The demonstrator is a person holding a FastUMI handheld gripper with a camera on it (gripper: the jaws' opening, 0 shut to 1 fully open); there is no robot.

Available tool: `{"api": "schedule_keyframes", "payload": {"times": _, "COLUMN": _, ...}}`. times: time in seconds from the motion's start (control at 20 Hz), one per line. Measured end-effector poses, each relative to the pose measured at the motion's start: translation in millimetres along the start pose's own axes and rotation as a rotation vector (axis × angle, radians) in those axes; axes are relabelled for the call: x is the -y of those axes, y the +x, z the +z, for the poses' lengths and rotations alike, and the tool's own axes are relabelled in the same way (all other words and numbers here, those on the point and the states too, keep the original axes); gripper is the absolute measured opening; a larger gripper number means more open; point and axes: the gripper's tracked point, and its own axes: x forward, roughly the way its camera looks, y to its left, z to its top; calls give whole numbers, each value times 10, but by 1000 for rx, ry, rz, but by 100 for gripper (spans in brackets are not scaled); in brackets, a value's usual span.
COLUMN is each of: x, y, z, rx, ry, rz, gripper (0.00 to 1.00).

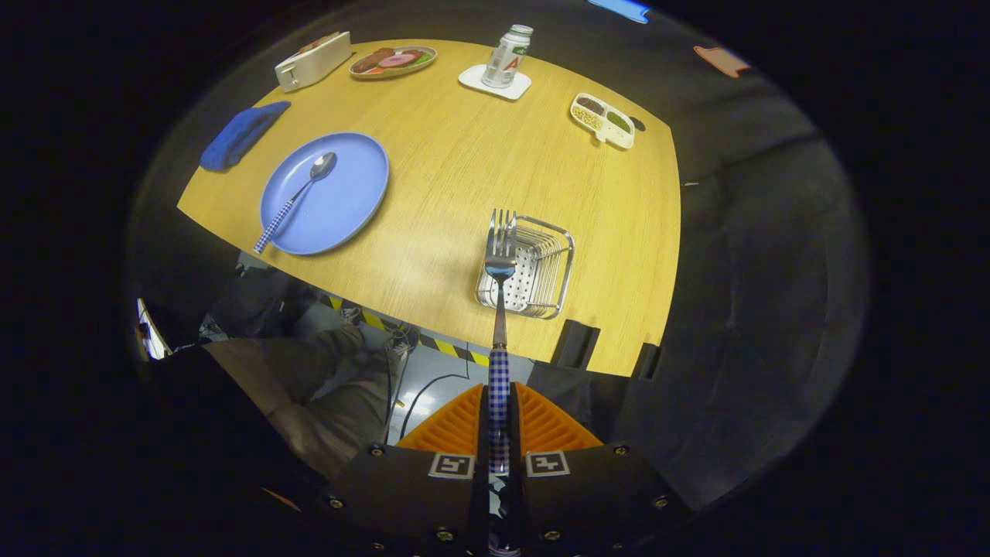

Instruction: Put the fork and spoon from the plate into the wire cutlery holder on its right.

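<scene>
Gripper view looks down on a wooden table [464, 170]. At ten o'clock from the fingers lies a folded blue cloth [241, 134], then a blue plate [352, 193] with a check-handled spoon [298, 197] resting on it, handle over the near rim. At eleven o'clock, far across, sit a white toaster [313, 60] and a plate of food [393, 60]. At twelve o'clock the gripper [499, 422] pinches the checked handle of the fork [500, 263], both fingers pressed on it, tines pointing away over the near left corner of the wire cutlery holder [534, 271]. Farther off stand a can on a white coaster [506, 58] and, at one o'clock, a divided snack tray [603, 120].
</scene>
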Motion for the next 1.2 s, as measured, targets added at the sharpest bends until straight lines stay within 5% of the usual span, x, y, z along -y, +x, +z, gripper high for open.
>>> {"api": "schedule_keyframes", "payload": {"times": 1.2, "x": 495, "y": 597, "z": 257, "rx": -376, "ry": -384, "rz": -54, "gripper": 10}}
